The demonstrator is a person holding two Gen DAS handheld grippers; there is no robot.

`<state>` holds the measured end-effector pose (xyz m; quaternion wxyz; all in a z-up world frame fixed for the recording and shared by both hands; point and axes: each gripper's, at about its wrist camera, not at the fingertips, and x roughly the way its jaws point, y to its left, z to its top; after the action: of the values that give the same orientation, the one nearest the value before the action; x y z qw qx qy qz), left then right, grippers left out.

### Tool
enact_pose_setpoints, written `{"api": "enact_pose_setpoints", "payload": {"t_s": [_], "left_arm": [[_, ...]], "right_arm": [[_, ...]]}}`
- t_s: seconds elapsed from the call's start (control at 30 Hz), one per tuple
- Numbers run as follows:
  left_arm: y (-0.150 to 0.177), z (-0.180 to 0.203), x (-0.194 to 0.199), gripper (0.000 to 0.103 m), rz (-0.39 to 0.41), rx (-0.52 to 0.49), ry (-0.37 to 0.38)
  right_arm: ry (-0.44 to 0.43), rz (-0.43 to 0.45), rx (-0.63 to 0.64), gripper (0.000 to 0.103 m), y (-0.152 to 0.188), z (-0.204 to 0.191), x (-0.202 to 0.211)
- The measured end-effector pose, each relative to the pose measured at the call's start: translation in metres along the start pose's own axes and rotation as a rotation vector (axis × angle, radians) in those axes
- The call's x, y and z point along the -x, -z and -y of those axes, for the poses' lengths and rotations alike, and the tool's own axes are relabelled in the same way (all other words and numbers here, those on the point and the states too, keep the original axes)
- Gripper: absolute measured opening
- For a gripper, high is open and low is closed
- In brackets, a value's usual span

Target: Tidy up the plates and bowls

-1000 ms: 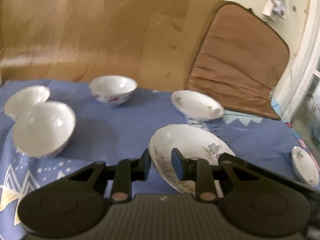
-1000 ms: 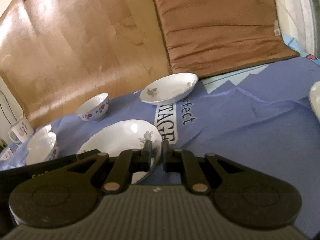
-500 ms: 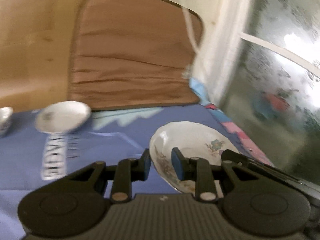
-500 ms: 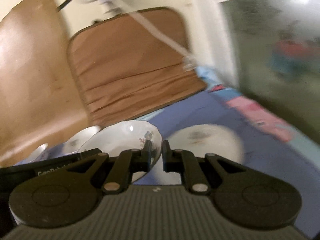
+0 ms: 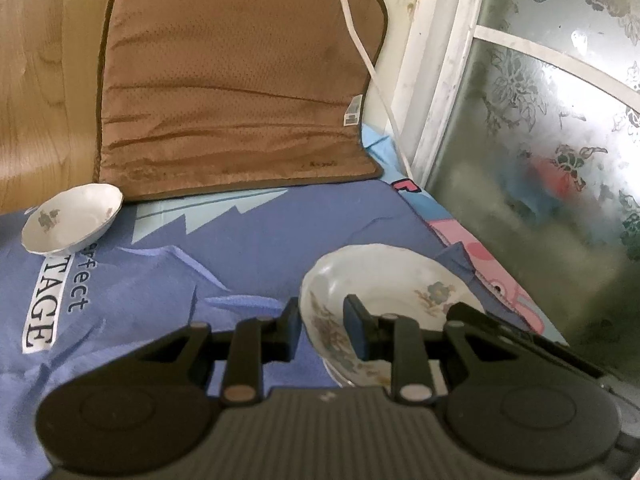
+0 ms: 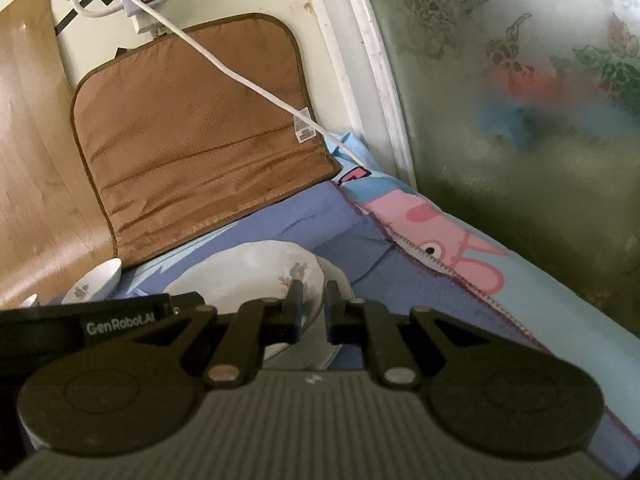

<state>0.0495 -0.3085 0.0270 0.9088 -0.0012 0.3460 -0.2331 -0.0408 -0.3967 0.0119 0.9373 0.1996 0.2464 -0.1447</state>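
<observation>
You had both grippers, left gripper [image 5: 320, 330] and right gripper [image 6: 311, 312], pinching one flowered plate [image 5: 384, 292] by opposite rims, near the bed's window-side edge. It looked barely begun: a small dish [image 5: 72, 222] sat unstacked by the brown cushion [image 5: 236, 92].

A large plate [image 5: 384, 280] sits on the bedsheet [image 5: 248, 248] near its right edge, with the glass door [image 5: 540, 140] to its right. A small plate [image 5: 72, 224] lies far left, just before a cushion [image 5: 236, 96] that leans on the wall behind. A cable [image 5: 360, 40] hangs across the cushion.
</observation>
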Motion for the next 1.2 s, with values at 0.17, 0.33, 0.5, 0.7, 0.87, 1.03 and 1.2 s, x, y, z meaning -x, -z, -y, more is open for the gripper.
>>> {"api": "enact_pose_setpoints", "payload": {"t_s": [0.17,0.33,0.5,0.7,0.87,1.03,1.2], "left_arm": [[0.002,0.005,-0.002,0.032,0.01,-0.031,-0.012],[0.002,-0.001,0.002,0.039,0.022,-0.022,-0.006],[0.002,-0.01,0.013,0.04,0.052,-0.005,-0.006],[0.005,-0.018,0.021,0.041,0.06,-0.006,-0.004],[0.009,-0.024,0.032,0.041,0.071,-0.006,-0.009],[0.013,-0.03,0.04,0.042,0.076,-0.011,-0.01],[0.018,-0.037,0.047,0.043,0.084,-0.024,-0.032]], "right_arm": [[0.013,0.023,0.017,0.018,0.004,-0.004,0.0],[0.023,0.047,0.01,0.02,0.005,-0.004,0.0],[0.076,0.115,0.026,0.042,0.006,-0.009,0.009],[0.094,0.157,0.022,0.054,0.006,-0.009,0.015],[0.091,0.161,0.052,0.054,0.009,-0.02,0.018],[0.091,0.163,0.069,0.053,0.012,-0.03,0.022],[0.095,0.152,0.066,0.053,0.015,-0.036,0.026]]}}
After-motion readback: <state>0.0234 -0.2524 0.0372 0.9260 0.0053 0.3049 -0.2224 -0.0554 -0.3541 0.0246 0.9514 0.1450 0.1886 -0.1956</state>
